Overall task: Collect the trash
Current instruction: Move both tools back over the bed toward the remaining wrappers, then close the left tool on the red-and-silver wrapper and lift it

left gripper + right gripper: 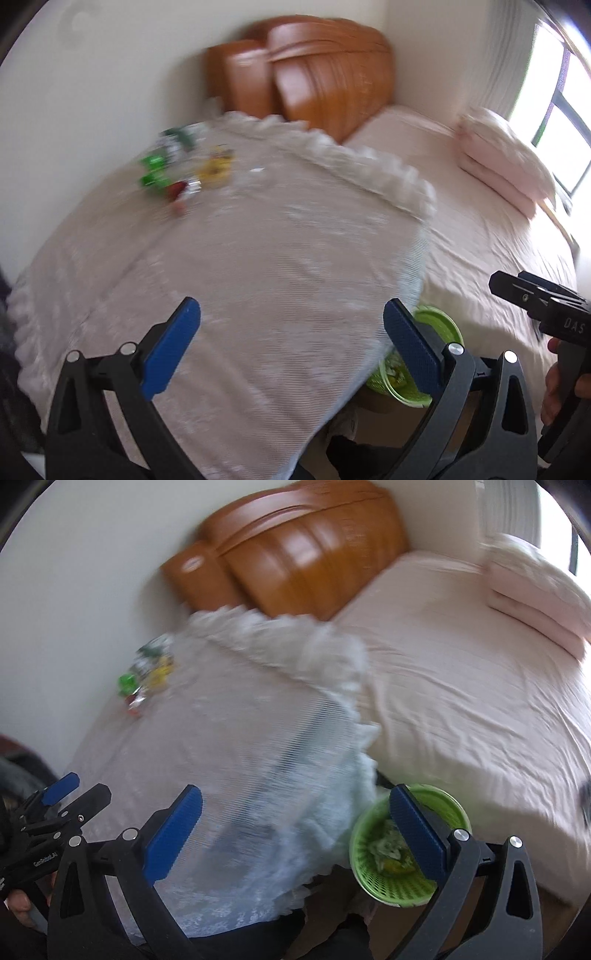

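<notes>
One green mesh wastebasket (391, 882) stands by the bed. One lace-edged cover (258, 258) is there, and one wooden headboard (295, 550). One folded pink quilt (506, 162) lies on the mattress. The scattered wrappers (177, 173) are too blurred to count.

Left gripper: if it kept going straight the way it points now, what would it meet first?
Probably the lace-covered table top: the open, empty left gripper aims over it. The trash pile lies left of that line. Blur leaves depth uncertain.
</notes>
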